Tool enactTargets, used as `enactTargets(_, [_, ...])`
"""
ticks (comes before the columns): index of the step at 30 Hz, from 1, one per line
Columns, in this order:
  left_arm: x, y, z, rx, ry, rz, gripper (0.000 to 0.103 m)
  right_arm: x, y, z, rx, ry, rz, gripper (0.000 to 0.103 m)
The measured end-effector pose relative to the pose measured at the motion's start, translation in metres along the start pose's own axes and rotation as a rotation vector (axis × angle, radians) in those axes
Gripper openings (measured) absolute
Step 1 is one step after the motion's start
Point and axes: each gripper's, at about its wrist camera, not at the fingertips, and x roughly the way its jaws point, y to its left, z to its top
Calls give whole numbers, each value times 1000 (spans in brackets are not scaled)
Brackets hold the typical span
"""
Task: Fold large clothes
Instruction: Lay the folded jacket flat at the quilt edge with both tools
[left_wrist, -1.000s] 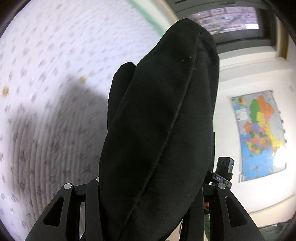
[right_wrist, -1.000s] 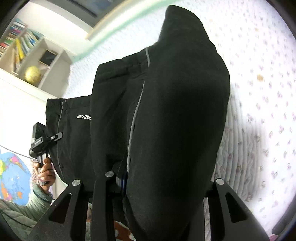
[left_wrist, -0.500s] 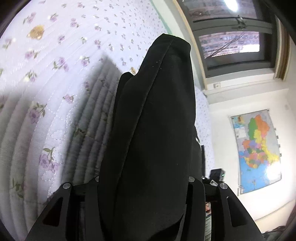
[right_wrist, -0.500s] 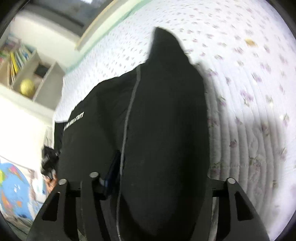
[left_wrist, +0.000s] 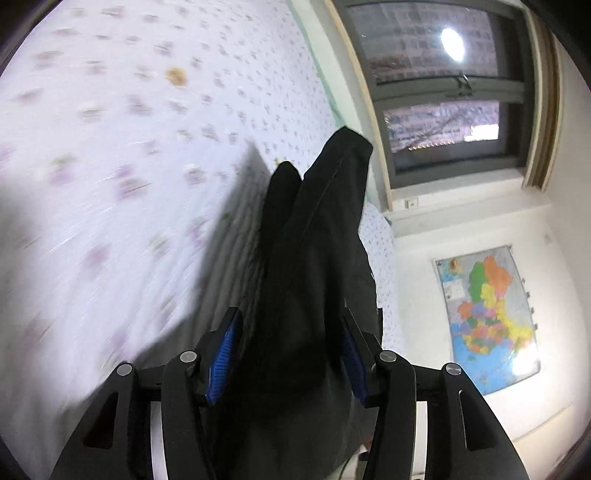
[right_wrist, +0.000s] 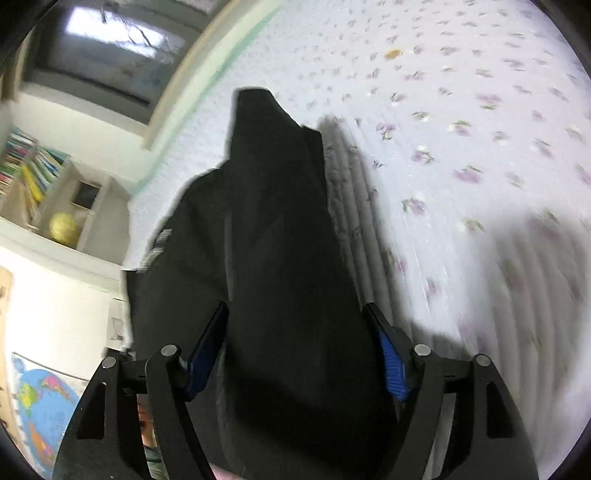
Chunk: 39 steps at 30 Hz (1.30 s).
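Observation:
A black garment (left_wrist: 317, 229) lies bunched between the jaws of my left gripper (left_wrist: 291, 321) and stretches away over the floral quilt (left_wrist: 110, 147). The left jaws are opening; both blue pads (left_wrist: 225, 354) show their faces beside the cloth, not pressed into it. In the right wrist view the same black garment (right_wrist: 273, 206) runs forward from my right gripper (right_wrist: 295, 314), with white lettering at its left edge. The right jaws are opening too, and their blue pads (right_wrist: 391, 369) stand off the fabric on either side.
The white quilt with purple flowers (right_wrist: 461, 129) covers the bed under both grippers. A dark window (left_wrist: 443, 110) sits behind the bed and a coloured map (left_wrist: 487, 317) hangs on the wall. A bookshelf (right_wrist: 33, 173) holds a yellow globe (right_wrist: 63, 227).
Both grippers have sunk toward the quilt with the garment. Their jaws have spread apart, so the blue pads, hidden by cloth before, now show. The cloth hangs lower and narrower.

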Motion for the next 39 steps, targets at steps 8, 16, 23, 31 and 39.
enactTargets(8, [-40, -128, -44, 315, -135, 112, 64, -43, 80, -27, -224, -121, -175, 79])
enactTargets(16, [72, -197, -67, 600, -56, 463, 67, -69, 152, -38, -456, -501, -637, 78])
enactTargets(23, [141, -161, -59, 539, 67, 525, 67, 11, 179, -29, -573, -201, -439, 78])
enactTargets(31, [170, -140, -47, 536, 128, 584, 67, 134, 127, -45, -644, 24, -592, 80])
enactTargets(39, [175, -138, -63, 619, 55, 640, 68, 131, 108, -58, -629, -89, -626, 85])
